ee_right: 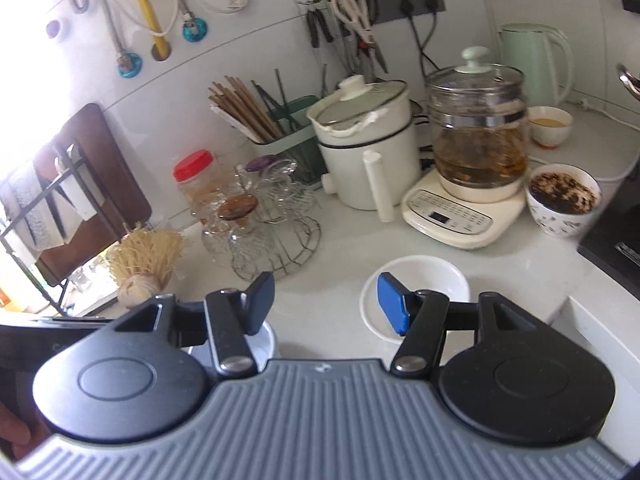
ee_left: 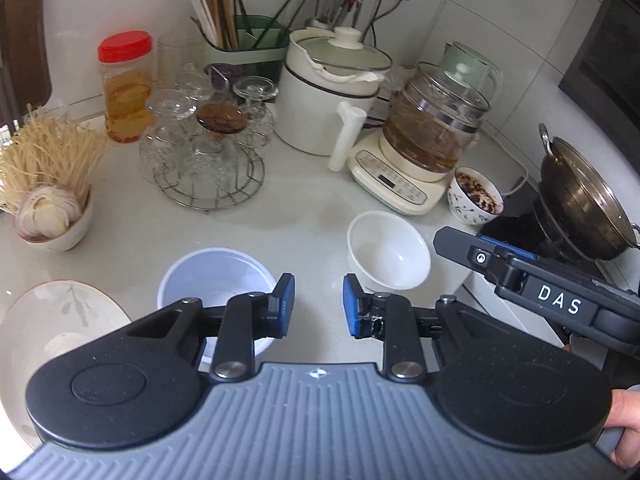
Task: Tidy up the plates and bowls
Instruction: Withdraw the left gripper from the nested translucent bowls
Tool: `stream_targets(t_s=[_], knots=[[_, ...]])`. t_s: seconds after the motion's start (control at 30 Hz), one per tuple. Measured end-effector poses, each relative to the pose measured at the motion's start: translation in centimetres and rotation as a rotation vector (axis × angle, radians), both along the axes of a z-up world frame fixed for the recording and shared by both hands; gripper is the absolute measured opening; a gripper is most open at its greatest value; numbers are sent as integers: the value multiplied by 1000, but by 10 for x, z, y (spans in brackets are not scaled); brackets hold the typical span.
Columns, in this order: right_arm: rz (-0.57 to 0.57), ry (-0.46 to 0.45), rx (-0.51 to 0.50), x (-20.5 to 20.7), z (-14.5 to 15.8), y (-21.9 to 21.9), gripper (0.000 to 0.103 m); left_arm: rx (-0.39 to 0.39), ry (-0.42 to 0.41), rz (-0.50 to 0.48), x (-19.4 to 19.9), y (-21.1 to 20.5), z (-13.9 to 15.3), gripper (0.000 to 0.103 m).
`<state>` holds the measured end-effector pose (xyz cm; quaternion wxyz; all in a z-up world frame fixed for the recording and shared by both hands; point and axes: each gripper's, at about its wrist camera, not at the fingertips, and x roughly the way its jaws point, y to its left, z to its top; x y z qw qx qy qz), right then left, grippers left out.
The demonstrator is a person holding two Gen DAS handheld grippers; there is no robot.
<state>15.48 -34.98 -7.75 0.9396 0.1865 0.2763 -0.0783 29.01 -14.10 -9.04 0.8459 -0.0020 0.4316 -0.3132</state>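
A white ceramic bowl (ee_left: 386,254) stands empty on the pale counter, right of centre. A pale blue plastic bowl (ee_left: 216,280) sits to its left, partly under my left gripper (ee_left: 319,305). That gripper hovers above the counter between the two bowls, open by a narrow gap with nothing in it. A leaf-patterned plate (ee_left: 60,320) lies at the near left. In the right wrist view my right gripper (ee_right: 326,302) is open and empty, above the counter. Its blue pad overlaps the white bowl (ee_right: 432,280), and the pale bowl (ee_right: 266,342) peeks out under the other finger.
Behind stand a wire rack of glasses (ee_left: 208,148), a white pot (ee_left: 328,92), a glass kettle on its base (ee_left: 432,136) and a patterned bowl of dark food (ee_left: 474,196). A bowl of onion (ee_left: 52,216) is at left, a wok (ee_left: 580,196) at right.
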Motion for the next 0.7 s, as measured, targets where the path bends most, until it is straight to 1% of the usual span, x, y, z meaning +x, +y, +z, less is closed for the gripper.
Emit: stream_targets(t_s=[0.43, 0.53, 0.7], knots=[[-121, 42, -21, -17, -8, -23, 61, 15, 34, -63, 7, -37, -10, 31], [-156, 59, 8, -25, -14, -32, 61, 7, 35, -86, 7, -47, -12, 30], [-222, 80, 48, -35, -24, -54, 61, 32, 39, -129, 8, -72, -18, 31]])
